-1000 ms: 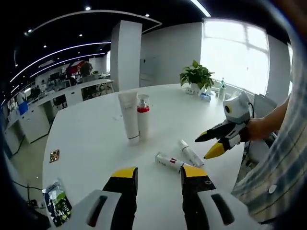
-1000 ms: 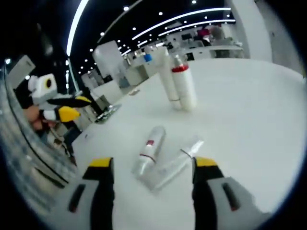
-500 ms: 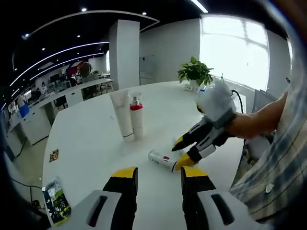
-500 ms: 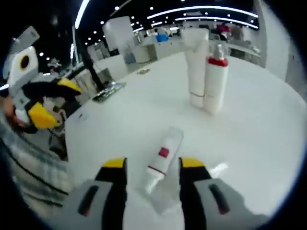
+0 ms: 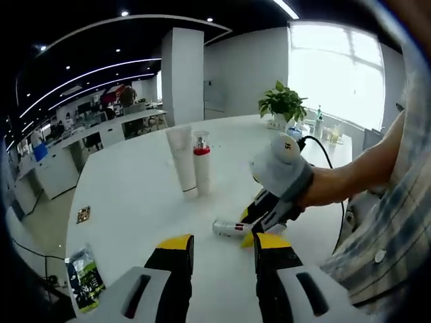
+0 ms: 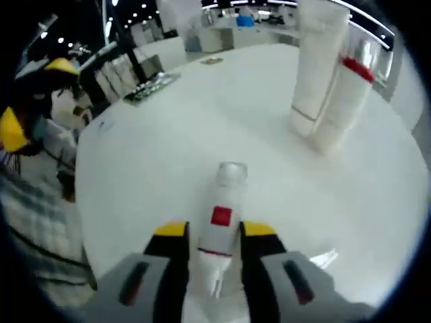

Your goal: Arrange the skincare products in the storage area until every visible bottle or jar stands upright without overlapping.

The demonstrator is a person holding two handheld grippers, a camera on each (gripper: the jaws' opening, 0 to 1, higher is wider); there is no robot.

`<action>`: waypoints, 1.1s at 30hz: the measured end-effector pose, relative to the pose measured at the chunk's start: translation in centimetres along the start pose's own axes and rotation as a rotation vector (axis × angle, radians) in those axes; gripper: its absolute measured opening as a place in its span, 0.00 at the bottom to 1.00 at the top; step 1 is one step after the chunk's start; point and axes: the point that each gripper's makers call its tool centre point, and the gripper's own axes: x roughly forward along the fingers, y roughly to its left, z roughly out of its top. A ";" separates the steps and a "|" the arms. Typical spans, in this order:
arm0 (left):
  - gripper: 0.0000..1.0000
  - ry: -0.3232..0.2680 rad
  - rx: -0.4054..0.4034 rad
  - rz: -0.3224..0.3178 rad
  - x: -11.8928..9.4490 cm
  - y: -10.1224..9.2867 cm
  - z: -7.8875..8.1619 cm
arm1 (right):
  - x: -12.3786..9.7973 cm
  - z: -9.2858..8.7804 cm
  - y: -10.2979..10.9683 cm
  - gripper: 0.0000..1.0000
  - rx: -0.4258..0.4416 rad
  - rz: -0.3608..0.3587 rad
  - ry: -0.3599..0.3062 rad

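A small white bottle with a red label (image 6: 219,225) lies on the white table (image 6: 155,155), and my right gripper (image 6: 215,230) is shut on it, one jaw pressed against each side. In the left gripper view the same bottle (image 5: 227,229) lies under the right gripper (image 5: 252,229), held by a person's hand. A clear tube end (image 6: 324,258) lies beside it. A white tube (image 5: 182,159) and a white bottle with a red band (image 5: 201,165) stand upright together farther back. My left gripper (image 5: 223,243) hovers open, holding nothing, near the table's front edge.
A potted plant (image 5: 283,104) and small bottles stand at the table's far right edge. A snack packet (image 5: 84,280) and a small dark item (image 5: 84,215) lie at the left edge. The person's plaid sleeve (image 5: 397,222) is on the right. Office desks stretch behind.
My right gripper has come down over the lying bottle and its jaws have narrowed onto it. The left gripper has stayed open in about the same place.
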 end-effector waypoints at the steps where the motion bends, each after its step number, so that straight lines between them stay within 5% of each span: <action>1: 0.36 -0.002 -0.002 0.004 -0.1 0.3 0.1 | 0.3 0.2 0.0 0.22 -0.024 0.000 -0.008; 6: 0.36 -0.002 -0.015 0.019 -0.5 1.5 0.5 | 0.6 0.6 0.6 0.19 -0.101 0.037 -0.034; 8: 0.36 -0.015 -0.083 0.014 -0.7 1.8 0.7 | 0.6 0.6 0.9 0.19 -0.101 0.058 -0.027; 14: 0.37 0.004 -0.047 0.009 -0.9 2.6 0.8 | 0.4 1.1 1.1 0.18 -0.177 0.079 -0.045; 21: 0.43 0.022 -0.027 0.009 -0.8 3.1 0.7 | -2.8 4.8 2.7 0.18 -0.180 0.140 -0.210; 27: 0.46 -0.006 -0.061 -0.051 -0.3 2.5 1.7 | -6.4 8.0 4.0 0.18 -0.222 0.173 -0.396; 33: 0.47 -0.051 -0.108 -0.078 0.0 2.0 2.9 | -9.4 8.9 3.6 0.18 -0.335 0.119 -0.420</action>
